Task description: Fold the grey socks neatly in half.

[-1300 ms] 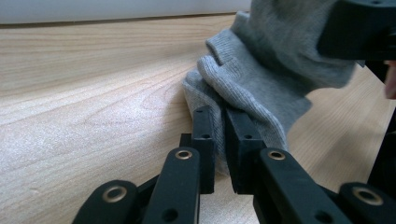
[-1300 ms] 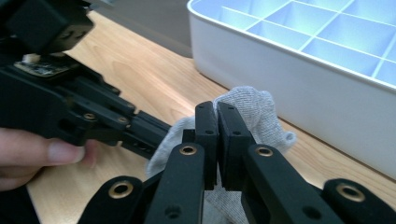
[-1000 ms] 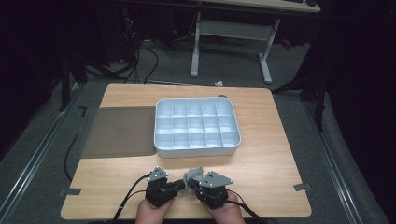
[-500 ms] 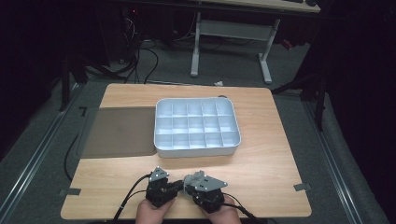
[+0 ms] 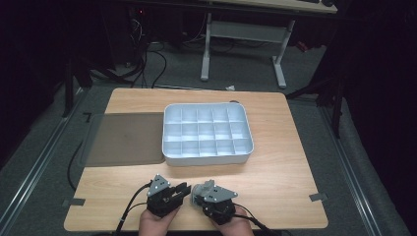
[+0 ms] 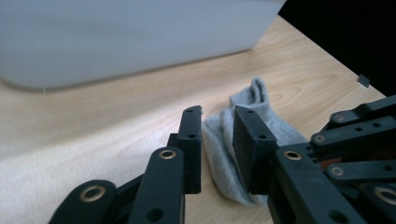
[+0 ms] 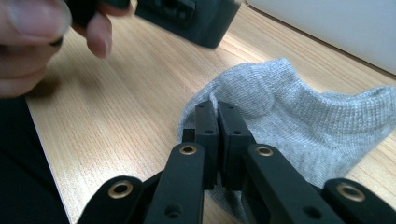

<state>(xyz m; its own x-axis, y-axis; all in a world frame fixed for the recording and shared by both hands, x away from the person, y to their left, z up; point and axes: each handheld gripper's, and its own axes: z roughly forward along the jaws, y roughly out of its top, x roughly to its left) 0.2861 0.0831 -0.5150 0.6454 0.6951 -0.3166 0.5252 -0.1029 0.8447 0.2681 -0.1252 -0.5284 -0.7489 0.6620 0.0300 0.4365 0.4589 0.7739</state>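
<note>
Your right gripper [image 7: 218, 109] is clenched on the grey sock [image 7: 299, 126], low centre of the surface [image 5: 275, 172]. Your left gripper [image 6: 218, 116] has just been opening, sock between its jaws, pads not pressing.

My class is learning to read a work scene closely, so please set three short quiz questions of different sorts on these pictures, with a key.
1. What is clamped between the jaws of the right gripper?
2. True or false: the grey sock lies in a compartment of the white tray.
3. In the high view, what lies on the table right beside the tray's left wall? A) a second tray B) a dark mat C) a pile of socks

Key: 1. the grey sock, a fold of it pinched. 2. False, it lies on the bare table in front of the tray. 3. B.
</note>
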